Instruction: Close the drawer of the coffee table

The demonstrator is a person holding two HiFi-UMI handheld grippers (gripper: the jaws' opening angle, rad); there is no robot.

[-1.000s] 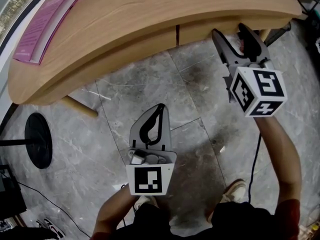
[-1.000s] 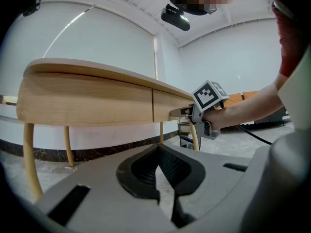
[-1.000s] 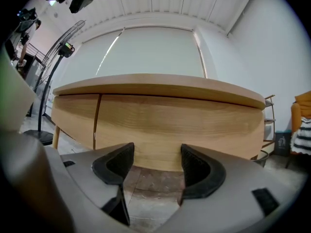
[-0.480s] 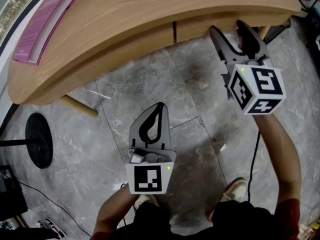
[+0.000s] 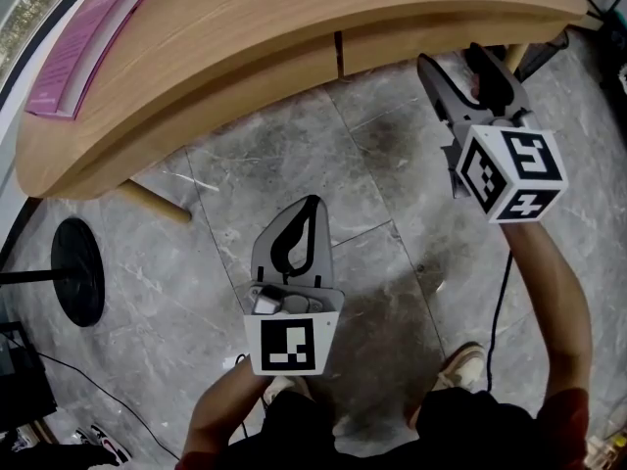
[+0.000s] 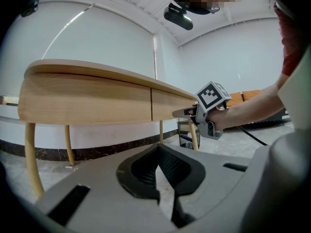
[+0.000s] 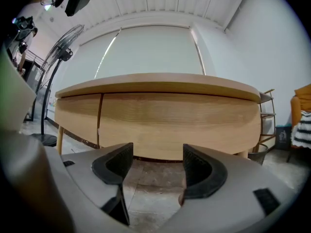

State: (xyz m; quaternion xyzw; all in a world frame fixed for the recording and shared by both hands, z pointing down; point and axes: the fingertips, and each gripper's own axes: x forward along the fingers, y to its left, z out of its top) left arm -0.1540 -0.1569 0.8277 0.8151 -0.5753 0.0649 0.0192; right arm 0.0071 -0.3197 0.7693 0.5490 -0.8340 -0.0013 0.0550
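Note:
The curved wooden coffee table [image 5: 294, 18] fills the top of the head view. Its drawer front [image 5: 441, 37] lies right of a dark seam and looks flush with the panel beside it, as the right gripper view also shows [image 7: 180, 125]. My right gripper [image 5: 449, 62] is open, its tips just short of the drawer front's lower edge, with nothing between the jaws [image 7: 158, 159]. My left gripper [image 5: 312, 204] hangs over the floor well back from the table, shut and holding nothing, its tips touching [image 6: 159, 147].
A pink book [image 5: 88, 37] lies on the table's far left. A slanted table leg [image 5: 152, 204] and a black round stand base [image 5: 76, 272] are at the left. A cable [image 5: 500, 302] runs over the grey stone floor. A wire rack [image 7: 267, 115] stands to the right.
The table edge has shifted slightly up and away in the head view, and the drawer seam looks narrower. My right gripper sits a little further right and back. The left gripper has barely moved.

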